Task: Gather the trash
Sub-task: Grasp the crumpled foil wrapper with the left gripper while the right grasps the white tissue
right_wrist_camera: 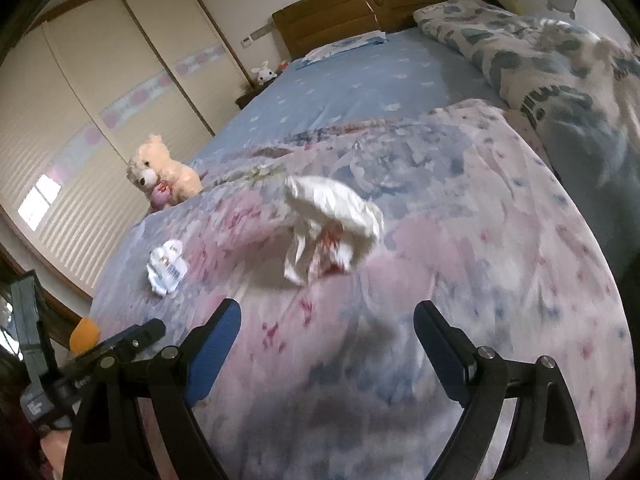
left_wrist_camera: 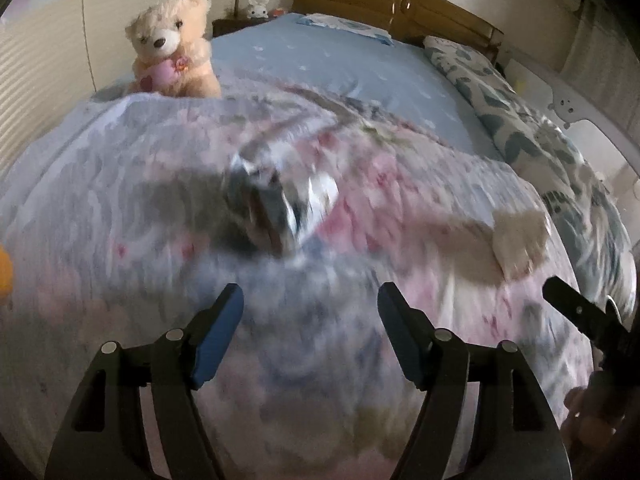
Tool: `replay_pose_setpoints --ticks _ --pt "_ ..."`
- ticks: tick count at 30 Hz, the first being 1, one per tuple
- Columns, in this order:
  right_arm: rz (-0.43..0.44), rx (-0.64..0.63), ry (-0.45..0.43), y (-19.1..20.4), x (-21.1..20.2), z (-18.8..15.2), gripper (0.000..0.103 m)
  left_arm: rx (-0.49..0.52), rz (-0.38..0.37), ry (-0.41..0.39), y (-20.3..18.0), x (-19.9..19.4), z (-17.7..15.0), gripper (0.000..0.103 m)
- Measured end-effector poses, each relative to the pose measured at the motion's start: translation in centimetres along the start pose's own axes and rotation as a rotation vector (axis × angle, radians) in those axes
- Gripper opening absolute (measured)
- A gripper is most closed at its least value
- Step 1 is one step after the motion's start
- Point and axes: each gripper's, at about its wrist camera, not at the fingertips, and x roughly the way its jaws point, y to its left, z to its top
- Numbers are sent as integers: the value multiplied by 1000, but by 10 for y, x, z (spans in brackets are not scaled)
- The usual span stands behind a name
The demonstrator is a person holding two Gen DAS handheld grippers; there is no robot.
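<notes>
A crumpled silver-and-white wrapper [left_wrist_camera: 280,200] lies on the floral quilt [left_wrist_camera: 120,208], blurred, just ahead of my open, empty left gripper [left_wrist_camera: 310,308]. It also shows in the right wrist view [right_wrist_camera: 166,266] at the left. A crumpled white plastic bag with red print [right_wrist_camera: 332,224] lies ahead of my open, empty right gripper [right_wrist_camera: 326,328]; it also shows in the left wrist view [left_wrist_camera: 518,240] at the right. Part of the right gripper [left_wrist_camera: 580,312] shows at the left view's right edge.
A cream teddy bear [left_wrist_camera: 174,48] sits at the quilt's far left edge. Blue sheet [left_wrist_camera: 340,64], a leaf-print duvet [left_wrist_camera: 540,140] along the right, wooden headboard [right_wrist_camera: 380,4], wardrobe [right_wrist_camera: 100,92] to the left. An orange object [right_wrist_camera: 84,334] sits by the left gripper.
</notes>
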Motion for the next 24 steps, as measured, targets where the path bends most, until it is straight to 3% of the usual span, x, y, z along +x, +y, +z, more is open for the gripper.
replay_pose_setpoints --ticks 11,13,14,15,16,18,21,24 --pt "-30 11 10 -6 37 31 89 -46 15 -29 17 26 32 70" --pt "-46 1 12 -5 41 32 89 -34 10 -29 15 29 32 53" --pt "-56 -10 9 -4 42 32 88 -26 10 -31 14 29 32 51" --pt "-63 -19 6 -4 43 32 82 -13 15 -40 12 28 31 43" --pt "-68 -25 5 -3 42 32 66 -1 9 -43 9 27 32 29" --pt "-72 -34 13 -3 43 31 49 16 -1 -40 4 24 31 23" --pt "-59 -39 8 -1 38 28 39 31 -38 -33 -6 18 25 17" --pt "-41 -36 7 2 30 23 35 46 -89 -30 -20 5 13 15"
